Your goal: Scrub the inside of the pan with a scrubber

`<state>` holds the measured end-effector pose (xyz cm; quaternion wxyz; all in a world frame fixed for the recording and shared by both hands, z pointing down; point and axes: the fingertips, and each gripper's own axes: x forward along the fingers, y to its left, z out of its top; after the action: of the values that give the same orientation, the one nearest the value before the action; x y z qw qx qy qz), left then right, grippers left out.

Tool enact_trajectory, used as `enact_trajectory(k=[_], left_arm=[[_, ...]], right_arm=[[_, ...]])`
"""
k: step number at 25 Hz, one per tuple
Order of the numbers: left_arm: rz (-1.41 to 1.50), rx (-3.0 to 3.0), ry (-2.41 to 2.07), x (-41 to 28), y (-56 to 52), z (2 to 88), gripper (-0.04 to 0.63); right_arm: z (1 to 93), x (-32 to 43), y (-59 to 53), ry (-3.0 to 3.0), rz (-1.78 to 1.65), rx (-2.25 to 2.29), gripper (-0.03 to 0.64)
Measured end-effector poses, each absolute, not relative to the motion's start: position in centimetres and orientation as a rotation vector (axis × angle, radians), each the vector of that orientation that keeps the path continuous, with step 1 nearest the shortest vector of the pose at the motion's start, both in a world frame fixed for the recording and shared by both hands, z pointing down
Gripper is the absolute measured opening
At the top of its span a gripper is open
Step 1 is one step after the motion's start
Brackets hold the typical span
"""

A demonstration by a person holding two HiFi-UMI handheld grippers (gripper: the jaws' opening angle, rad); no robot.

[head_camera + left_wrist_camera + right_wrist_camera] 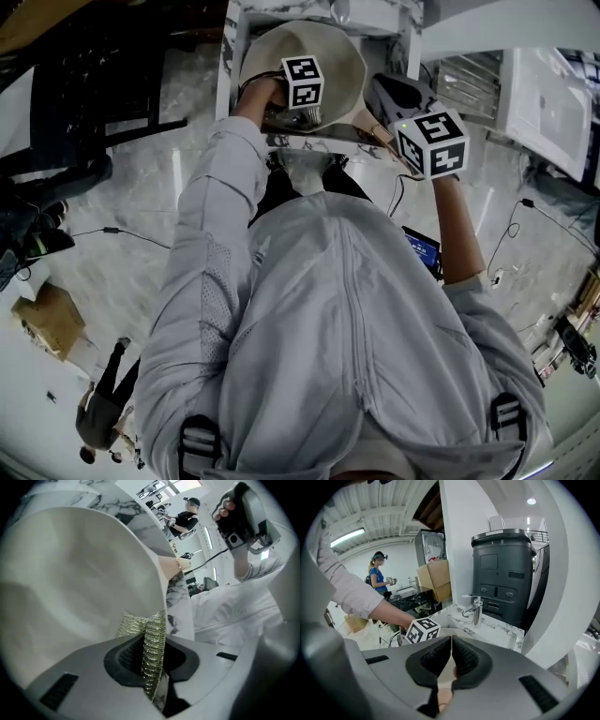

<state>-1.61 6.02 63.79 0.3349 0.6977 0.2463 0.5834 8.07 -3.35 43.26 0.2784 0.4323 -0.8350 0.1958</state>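
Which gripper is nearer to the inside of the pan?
Left. The left gripper reaches into the pan, jaws shut on the scrubber at its inner wall. The right gripper is held up beside the pan, jaws shut, clear of it.

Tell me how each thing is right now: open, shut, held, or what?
Left gripper: shut on the scrubber.
Scrubber: pinched, inside the pan.
Pan: no lid, only the scrubber in it.
Right gripper: shut, holding nothing, raised off the pan.
Faucet: no water running.
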Motion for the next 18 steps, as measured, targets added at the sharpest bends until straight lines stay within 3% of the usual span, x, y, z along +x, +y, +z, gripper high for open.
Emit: enact_trajectory(k=[7, 18], left_arm=[[1.302, 2.129, 0.603, -1.5, 5.1, 57.4, 0.071], [0.726, 2.871, -0.311, -1.1, -3.9, 41.7, 0.071]], right_arm=[[39.4, 7.2, -3.2, -2.276, 0.433, 1.232, 0.035], [30.7, 7.4, -3.9, -2.349, 0.200, 1.437, 0.035]])
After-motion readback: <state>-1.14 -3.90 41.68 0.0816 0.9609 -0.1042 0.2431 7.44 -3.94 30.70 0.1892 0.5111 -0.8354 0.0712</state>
